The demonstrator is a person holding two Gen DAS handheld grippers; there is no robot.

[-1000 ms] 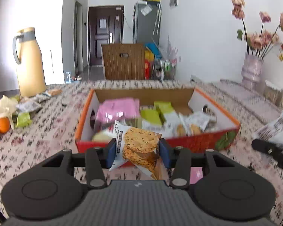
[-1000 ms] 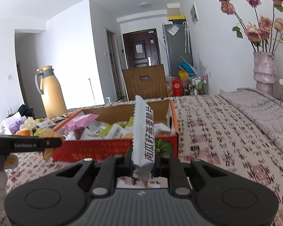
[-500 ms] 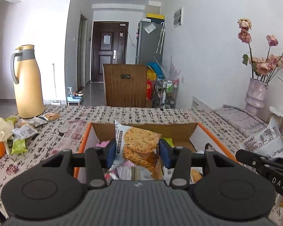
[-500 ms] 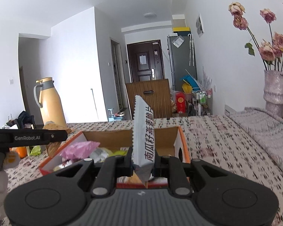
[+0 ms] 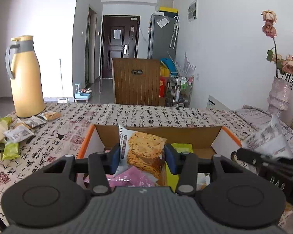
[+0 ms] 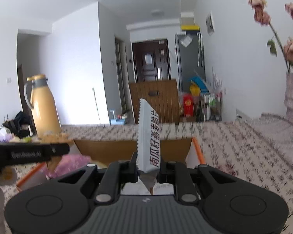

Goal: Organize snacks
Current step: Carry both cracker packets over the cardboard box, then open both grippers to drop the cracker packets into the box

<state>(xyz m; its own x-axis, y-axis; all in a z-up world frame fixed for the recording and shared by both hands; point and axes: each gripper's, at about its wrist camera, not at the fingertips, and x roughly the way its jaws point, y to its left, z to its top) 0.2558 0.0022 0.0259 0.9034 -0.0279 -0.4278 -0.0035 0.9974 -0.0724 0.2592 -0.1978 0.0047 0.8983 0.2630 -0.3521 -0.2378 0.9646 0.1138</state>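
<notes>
Golden-brown biscuits printed on a white wrapper mark the biscuit packet [image 5: 144, 154] pinched between the blue pads [image 5: 115, 159] of the left tool [image 5: 142, 158], whose jaws stand partly apart, closed on the packet's two sides. The packet sits upright and slightly tilted between the fingers, directly over the open cardboard box [image 5: 203, 136], which has orange edges, white side walls and a plain brown inner back wall. Beneath the packet a pink packet [image 5: 130, 180] and a yellow-green packet [image 5: 180, 147] lie inside the box.

The right tool [image 6: 148, 168] has its jaws drawn fully together on the lower end of a white packet with black Chinese characters [image 6: 149, 136]. This one stands edge-on and upright, its serrated seam at the left, rising well above the fingertips. It too hangs over the box, whose brown back wall [image 6: 107, 149] and orange right rim show just behind it. From the left tool's camera the same white packet [image 5: 267, 143] appears at the right, blurred, just beyond the box's right wall.

The box rests on a table [image 5: 146, 115] covered in a cloth printed with black calligraphy and red seals. More small packets [image 5: 19, 134] lie loose at the table's left side, near a tall yellow thermos jug [image 5: 26, 78].
</notes>
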